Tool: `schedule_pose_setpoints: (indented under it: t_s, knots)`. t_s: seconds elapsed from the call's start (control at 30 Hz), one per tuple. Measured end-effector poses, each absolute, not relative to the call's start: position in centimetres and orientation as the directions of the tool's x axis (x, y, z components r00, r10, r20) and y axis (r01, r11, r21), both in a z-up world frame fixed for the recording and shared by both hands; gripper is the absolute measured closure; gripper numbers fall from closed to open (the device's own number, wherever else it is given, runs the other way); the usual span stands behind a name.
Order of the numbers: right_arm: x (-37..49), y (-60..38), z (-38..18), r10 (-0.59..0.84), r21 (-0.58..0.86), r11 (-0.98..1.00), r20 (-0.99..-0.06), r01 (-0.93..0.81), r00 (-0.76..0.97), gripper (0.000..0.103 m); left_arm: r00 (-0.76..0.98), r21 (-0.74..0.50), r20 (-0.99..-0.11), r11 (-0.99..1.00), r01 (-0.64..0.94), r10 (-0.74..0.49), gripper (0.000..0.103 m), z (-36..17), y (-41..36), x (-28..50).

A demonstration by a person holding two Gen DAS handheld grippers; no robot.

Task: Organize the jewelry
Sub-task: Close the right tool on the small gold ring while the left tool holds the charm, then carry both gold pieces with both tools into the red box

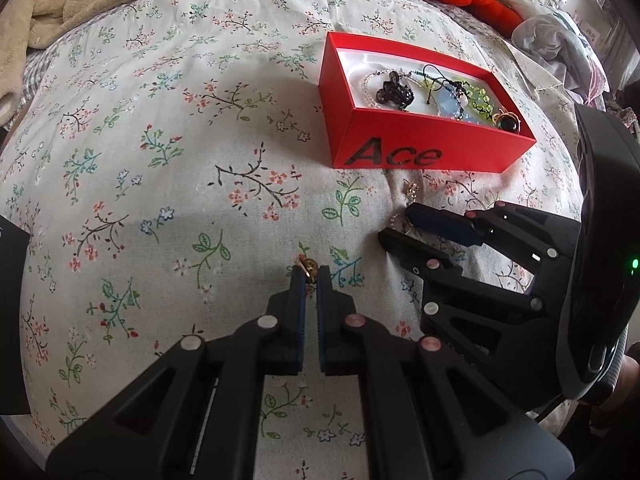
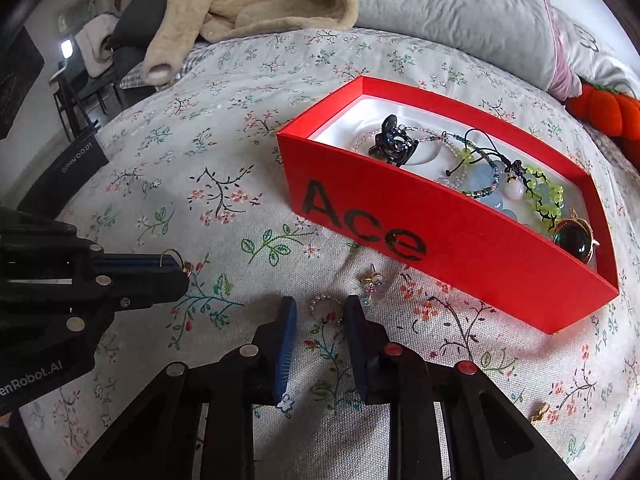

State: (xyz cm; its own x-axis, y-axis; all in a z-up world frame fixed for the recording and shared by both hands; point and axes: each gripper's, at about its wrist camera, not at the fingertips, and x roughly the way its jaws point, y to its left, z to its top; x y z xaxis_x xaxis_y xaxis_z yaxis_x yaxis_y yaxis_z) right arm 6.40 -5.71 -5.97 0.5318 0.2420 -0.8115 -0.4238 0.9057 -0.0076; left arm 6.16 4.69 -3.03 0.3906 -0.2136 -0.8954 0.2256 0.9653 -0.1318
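A: How do the jaws of the left gripper (image 1: pixel 311 274) stand?

B: Nearly closed, nipping a small gold ring (image 1: pixel 309 269) right at the tips, over the floral bedspread (image 1: pixel 160 160).

A: And the right gripper (image 2: pixel 320 306)?

B: Its jaws are spread apart and grip nothing. A beaded ring (image 2: pixel 325 307) lies on the cloth between the two tips, close to the right-hand one. Just beyond that tip lies a small gold earring (image 2: pixel 372 280).

A: Where is the rest of the jewelry?

B: Ahead and to the right of those jaws, inside the red box (image 2: pixel 460 248) marked "Ace": bead bracelets (image 2: pixel 536 194), a dark hair claw (image 2: pixel 394 146) and a green-stoned brooch (image 2: pixel 574 238). Another little gold piece (image 2: pixel 539 411) lies on the cloth off to the right, behind the tips.
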Motion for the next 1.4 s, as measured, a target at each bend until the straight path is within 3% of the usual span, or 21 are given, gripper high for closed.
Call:
schedule_pose_setpoints:
  t_s: [0.1,0.6,1.4]
  knots:
    - [6.2,-5.5,-5.9,0.241,-0.019,0.900,-0.810,-0.435,0.535,0.085,0.390,-0.126,-0.897,0.967,0.223,-0.207,0.097,-3.2,4.7,6.2]
    - [5.1,-6.7,-4.2,0.275,0.023,0.903,-0.798,-0.429,0.537,0.086,0.423,-0.125,-0.882,0.970,0.209,-0.205,0.097,-2.7,5.2,6.1]
    - [7.1,-14.3,2.7,0.259,0.090,0.957,-0.694,-0.276,0.672,0.086,0.618,-0.204,-0.722,0.949,0.239,-0.311,0.097,2.2,1.5,8.7]
